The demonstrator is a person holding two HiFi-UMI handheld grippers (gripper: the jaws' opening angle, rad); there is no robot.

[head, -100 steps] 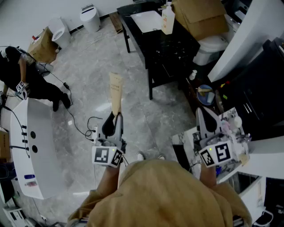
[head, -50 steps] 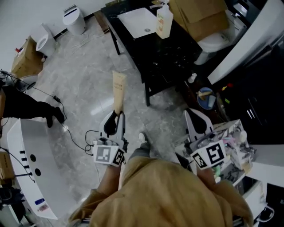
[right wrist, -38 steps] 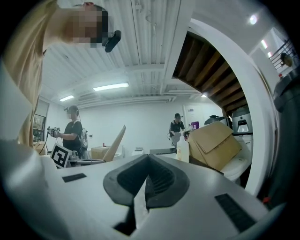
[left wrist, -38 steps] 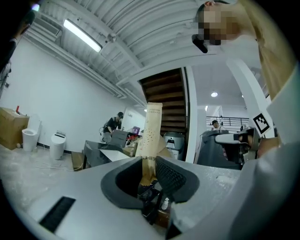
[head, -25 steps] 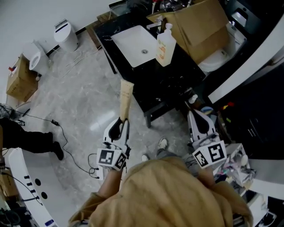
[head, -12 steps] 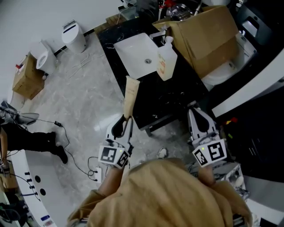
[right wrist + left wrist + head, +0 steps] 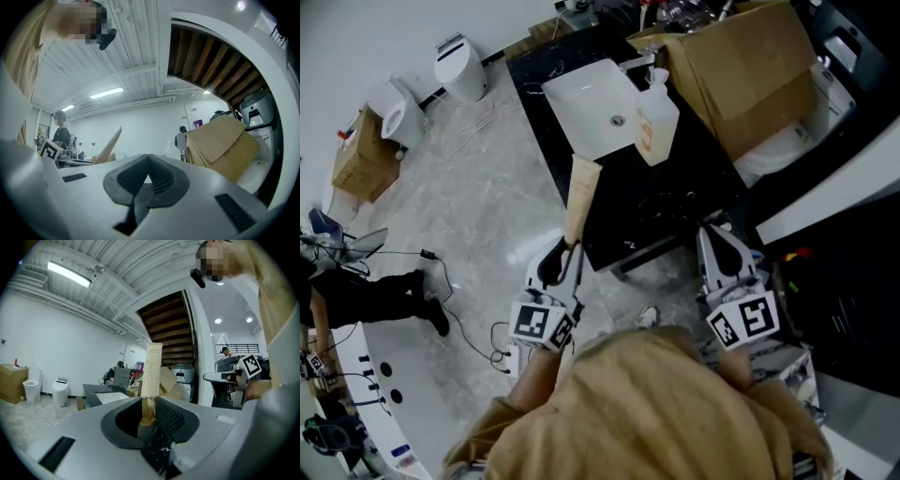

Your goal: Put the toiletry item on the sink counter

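The toiletry item is a tan squeeze tube (image 7: 579, 195) with its cap end clamped in my left gripper (image 7: 570, 247). Its flat end reaches over the front left edge of the black sink counter (image 7: 656, 202), just short of the white basin (image 7: 595, 108). In the left gripper view the tube (image 7: 151, 373) stands up from between the shut jaws of that gripper (image 7: 150, 405). My right gripper (image 7: 713, 231) hovers at the counter's near edge, to the right of the tube. Its jaws (image 7: 149, 158) meet with nothing between them. The tube (image 7: 108, 146) shows at its left.
A white pump bottle (image 7: 654, 120) stands on the counter beside the basin, with a big cardboard box (image 7: 750, 66) behind it. A toilet (image 7: 787, 150) is at right. On the marble floor to the left are small white toilets (image 7: 459, 67), a carton (image 7: 361, 157), cables and a person in black (image 7: 375, 295).
Both grippers have travelled toward the sink counter, which now lies closer below them. The tube's far end has passed from over the floor to over the counter's edge. Neither gripper's jaws have changed.
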